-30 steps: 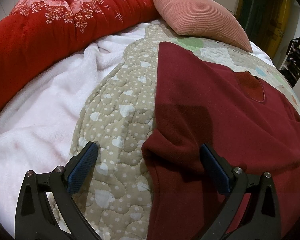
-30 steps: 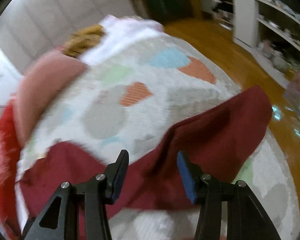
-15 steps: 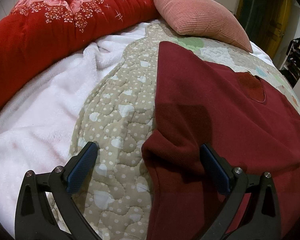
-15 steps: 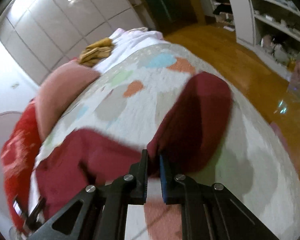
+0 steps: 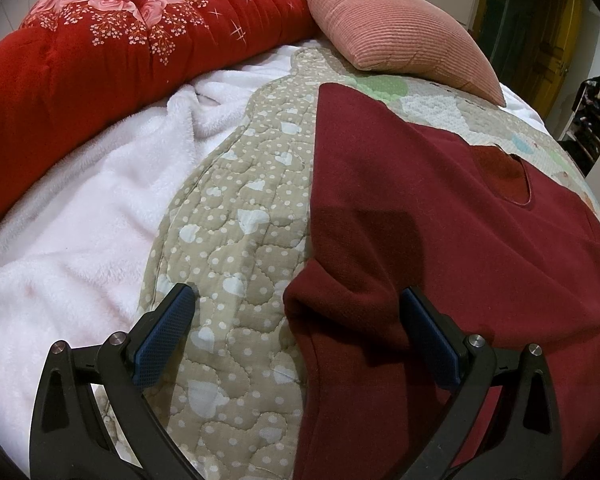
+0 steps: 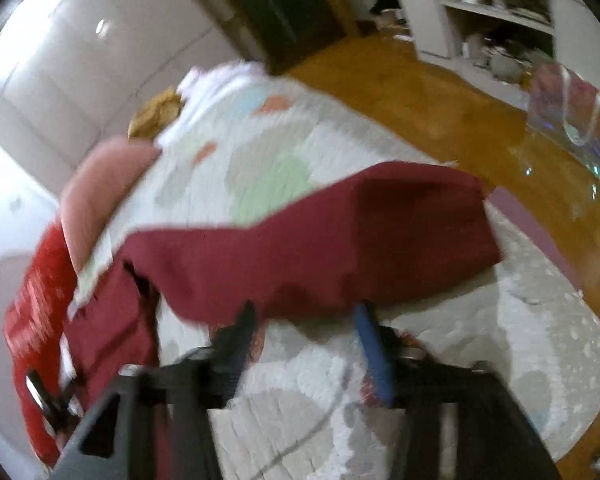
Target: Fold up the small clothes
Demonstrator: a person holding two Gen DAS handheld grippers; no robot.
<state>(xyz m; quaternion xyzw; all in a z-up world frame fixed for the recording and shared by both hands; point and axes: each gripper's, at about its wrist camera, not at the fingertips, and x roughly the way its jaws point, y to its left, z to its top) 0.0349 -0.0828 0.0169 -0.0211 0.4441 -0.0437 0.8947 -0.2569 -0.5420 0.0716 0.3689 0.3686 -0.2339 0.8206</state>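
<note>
A dark red sweater (image 5: 440,208) lies spread on the quilted bedspread (image 5: 240,208), neck opening to the right. My left gripper (image 5: 296,320) is open, its jaws wide, low over the sweater's bunched left edge; one finger is over the quilt, the other over the cloth. In the blurred right wrist view, the sweater's sleeve (image 6: 340,248) lies stretched across the quilt. My right gripper (image 6: 308,328) is open just before the sleeve's near edge, holding nothing.
A red floral duvet (image 5: 112,60) and a pink ribbed cushion (image 5: 400,28) lie at the bed's far side. A white fleece blanket (image 5: 80,216) is at left. Wooden floor (image 6: 460,120) and white shelves (image 6: 480,12) lie beyond the bed.
My right gripper shut on the sleeve half a second ago, and has now opened and let it go; the sleeve lies stretched out. My left gripper has not moved.
</note>
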